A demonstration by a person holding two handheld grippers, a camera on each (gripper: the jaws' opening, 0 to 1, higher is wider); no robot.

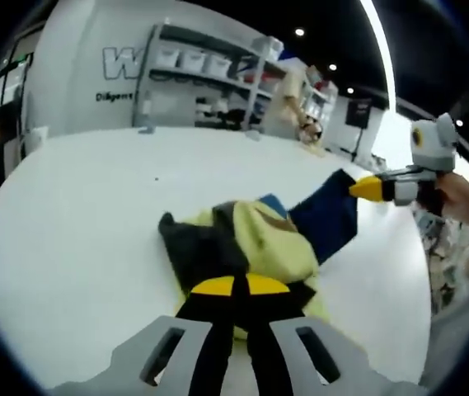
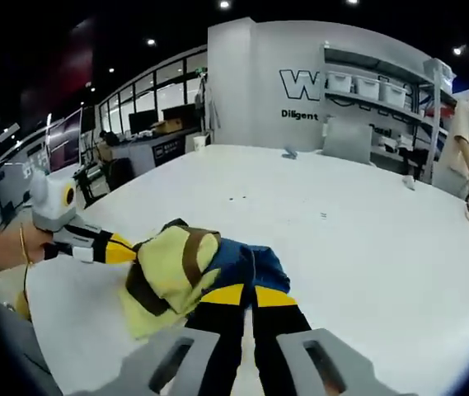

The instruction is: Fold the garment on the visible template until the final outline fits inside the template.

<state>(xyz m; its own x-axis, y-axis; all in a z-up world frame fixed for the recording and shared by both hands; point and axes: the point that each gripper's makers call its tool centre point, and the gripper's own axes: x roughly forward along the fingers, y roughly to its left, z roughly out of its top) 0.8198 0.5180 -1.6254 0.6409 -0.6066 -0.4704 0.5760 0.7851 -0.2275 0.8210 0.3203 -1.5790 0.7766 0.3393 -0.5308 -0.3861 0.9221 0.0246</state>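
Yellow-tipped jaws of the left gripper [image 1: 234, 286] are seen pinched shut on the near edge of the garment [image 1: 255, 235], bunched on the white table [image 1: 77, 231]. Its blue end is held clamped by the right gripper [image 1: 364, 189] at the far right, so its long axis is stretched between both.

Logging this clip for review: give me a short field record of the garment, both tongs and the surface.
garment: yellow, dark and blue piece, bunched in a heap, not flat
left tongs: tips together on the yellow fabric at the near edge
right tongs: tips together on the blue part
surface: white table
template: no outline can be made out on the table
background: shelving with bins, a person standing at the table's far edge
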